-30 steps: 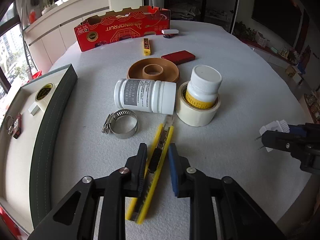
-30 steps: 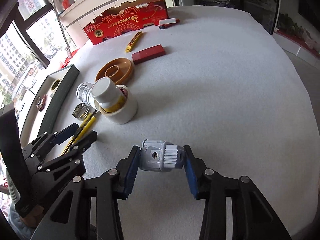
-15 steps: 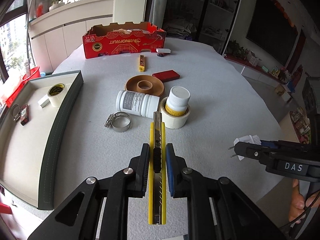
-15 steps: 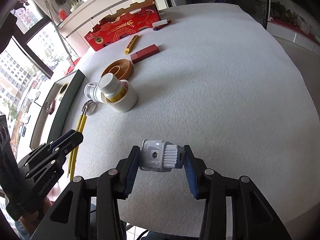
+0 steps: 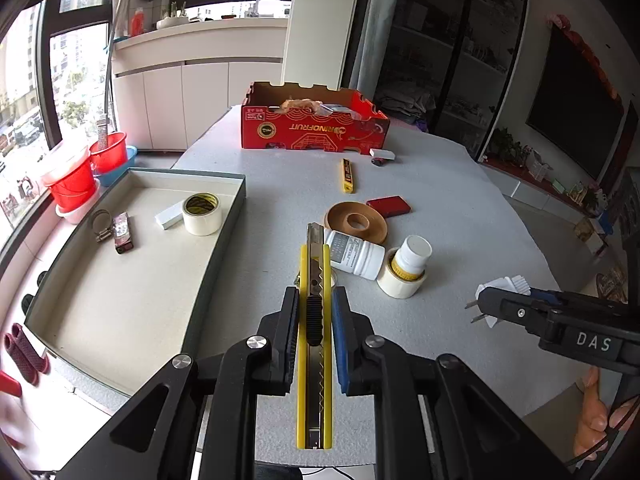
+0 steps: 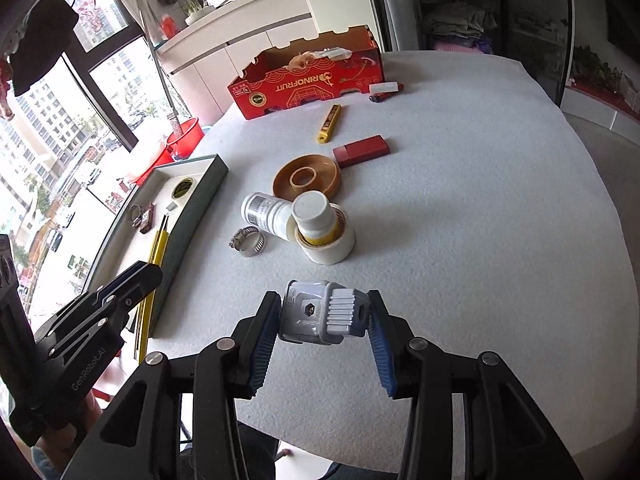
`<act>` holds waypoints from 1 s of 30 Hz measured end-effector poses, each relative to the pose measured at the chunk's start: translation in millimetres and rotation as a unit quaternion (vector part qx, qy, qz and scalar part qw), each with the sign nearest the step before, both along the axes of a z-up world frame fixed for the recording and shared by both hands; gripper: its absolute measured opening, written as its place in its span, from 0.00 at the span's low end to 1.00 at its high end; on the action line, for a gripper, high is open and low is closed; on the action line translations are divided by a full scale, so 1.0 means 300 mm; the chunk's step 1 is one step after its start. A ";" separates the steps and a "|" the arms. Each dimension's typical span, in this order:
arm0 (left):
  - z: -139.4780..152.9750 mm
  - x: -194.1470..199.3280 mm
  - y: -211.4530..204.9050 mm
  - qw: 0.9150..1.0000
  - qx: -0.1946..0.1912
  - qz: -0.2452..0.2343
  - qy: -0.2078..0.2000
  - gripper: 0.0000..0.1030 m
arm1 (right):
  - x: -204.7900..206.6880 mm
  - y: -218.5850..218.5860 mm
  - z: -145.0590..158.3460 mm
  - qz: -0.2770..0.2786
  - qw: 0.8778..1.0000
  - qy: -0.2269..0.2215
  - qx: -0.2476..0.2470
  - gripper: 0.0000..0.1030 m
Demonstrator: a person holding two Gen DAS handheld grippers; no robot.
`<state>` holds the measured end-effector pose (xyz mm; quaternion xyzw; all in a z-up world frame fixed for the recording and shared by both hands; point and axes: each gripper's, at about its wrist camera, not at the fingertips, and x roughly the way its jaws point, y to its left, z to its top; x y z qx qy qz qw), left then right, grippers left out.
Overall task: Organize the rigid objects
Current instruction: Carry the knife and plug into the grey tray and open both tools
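Rigid objects lie on the round table (image 5: 460, 200): two white bottles (image 5: 356, 256), one tape roll (image 5: 400, 284), one hose clamp (image 6: 248, 241), one wooden ring (image 5: 356, 222). Left gripper (image 5: 315, 312) clamps one yellow utility knife (image 5: 315, 360); right gripper (image 6: 324, 316) grasps one white plug (image 6: 320, 312). One tray (image 5: 216, 248) holds another tape roll (image 5: 201, 214).

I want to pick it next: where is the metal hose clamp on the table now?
In the right wrist view, the hose clamp lies left of centre on the table, beside the lying white bottle.
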<state>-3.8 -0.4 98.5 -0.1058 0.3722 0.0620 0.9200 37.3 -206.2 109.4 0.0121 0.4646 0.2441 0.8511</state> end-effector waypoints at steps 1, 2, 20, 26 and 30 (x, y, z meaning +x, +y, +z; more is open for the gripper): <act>0.008 -0.008 0.019 1.000 -0.001 0.007 -0.003 0.17 | 0.000 0.020 0.013 0.006 1.000 -0.005 0.001 0.42; 0.017 -0.017 0.038 1.000 -0.001 0.015 -0.007 0.17 | -0.001 0.040 0.028 0.012 1.000 -0.009 0.002 0.38; -0.046 -0.092 0.211 0.997 -0.022 0.068 0.005 0.17 | -0.075 0.119 -0.216 0.066 0.987 0.008 -0.144 0.73; -0.065 -0.082 0.183 0.998 -0.025 0.056 0.010 0.17 | -0.105 0.042 -0.290 0.043 0.989 0.045 -0.135 0.73; -0.065 -0.085 0.173 0.998 -0.022 0.053 0.012 0.17 | -0.134 0.084 -0.297 0.053 0.985 0.020 -0.162 0.70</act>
